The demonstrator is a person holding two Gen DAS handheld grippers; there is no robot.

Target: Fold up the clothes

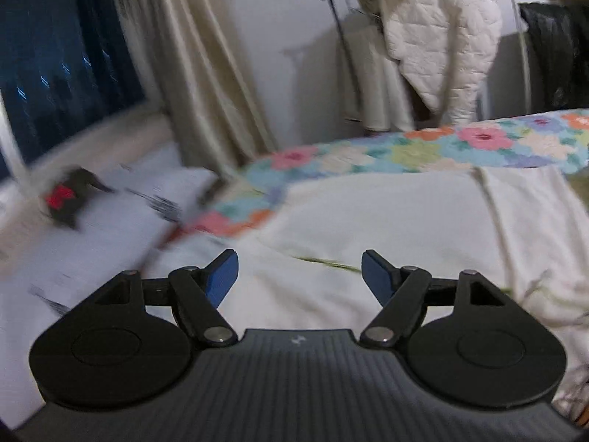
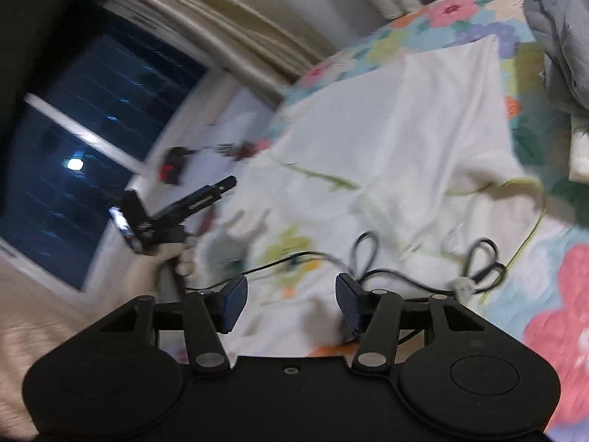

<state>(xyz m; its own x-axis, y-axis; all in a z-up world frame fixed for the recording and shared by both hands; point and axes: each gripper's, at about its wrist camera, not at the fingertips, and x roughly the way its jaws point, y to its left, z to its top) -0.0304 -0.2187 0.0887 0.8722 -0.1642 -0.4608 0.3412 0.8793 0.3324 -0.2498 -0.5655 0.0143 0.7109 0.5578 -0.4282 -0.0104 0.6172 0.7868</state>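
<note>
On the floral bedspread [image 2: 552,331], a white garment [image 2: 423,140] lies rumpled.

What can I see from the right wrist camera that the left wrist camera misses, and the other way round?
Only the right wrist view shows the left tongs held in a hand, a black cable on the white garment, and grey clothes. Only the left wrist view shows a white quilted jacket hanging on a rack. Both show the garment, flowered bedspread, window and curtain.
</note>
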